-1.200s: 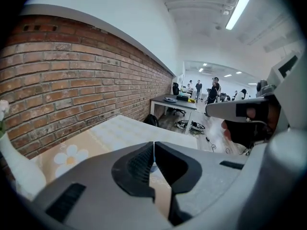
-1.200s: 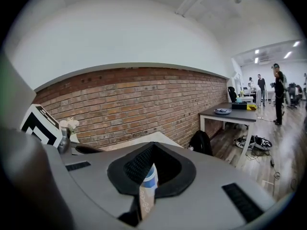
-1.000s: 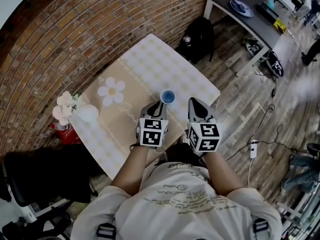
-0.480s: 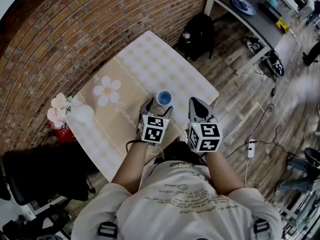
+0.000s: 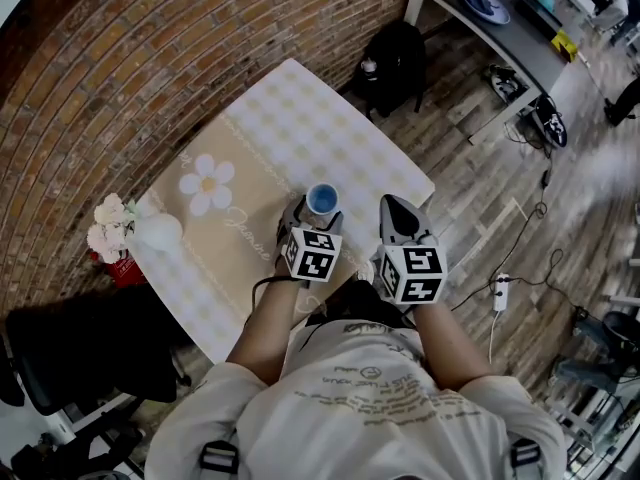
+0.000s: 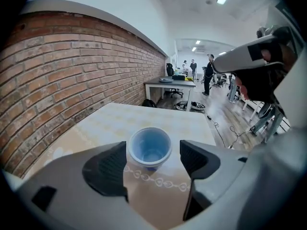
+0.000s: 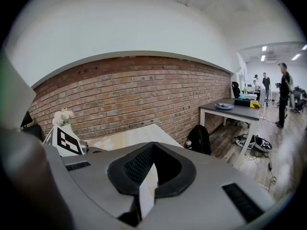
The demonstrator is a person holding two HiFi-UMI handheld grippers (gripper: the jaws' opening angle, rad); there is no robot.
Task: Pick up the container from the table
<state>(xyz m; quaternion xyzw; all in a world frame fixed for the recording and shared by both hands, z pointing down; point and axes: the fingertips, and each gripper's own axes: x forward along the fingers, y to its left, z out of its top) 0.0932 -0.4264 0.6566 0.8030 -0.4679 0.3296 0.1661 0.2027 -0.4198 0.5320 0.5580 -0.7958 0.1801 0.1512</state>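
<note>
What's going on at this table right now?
A person holds a two-jaw gripper in each hand over a small table. The left gripper is open, with a jaw on either side of the blue container, which stands upright on the table. The jaws have not closed on it, so it is not yet picked up. The right gripper is shut and empty, held off to one side of the container.

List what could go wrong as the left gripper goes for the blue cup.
The blue cup sits off-centre in the open left gripper, nearer one side, so closing may shove or tip it. It looks thin-walled and empty; a hard squeeze could deform it or pop it out.
</note>
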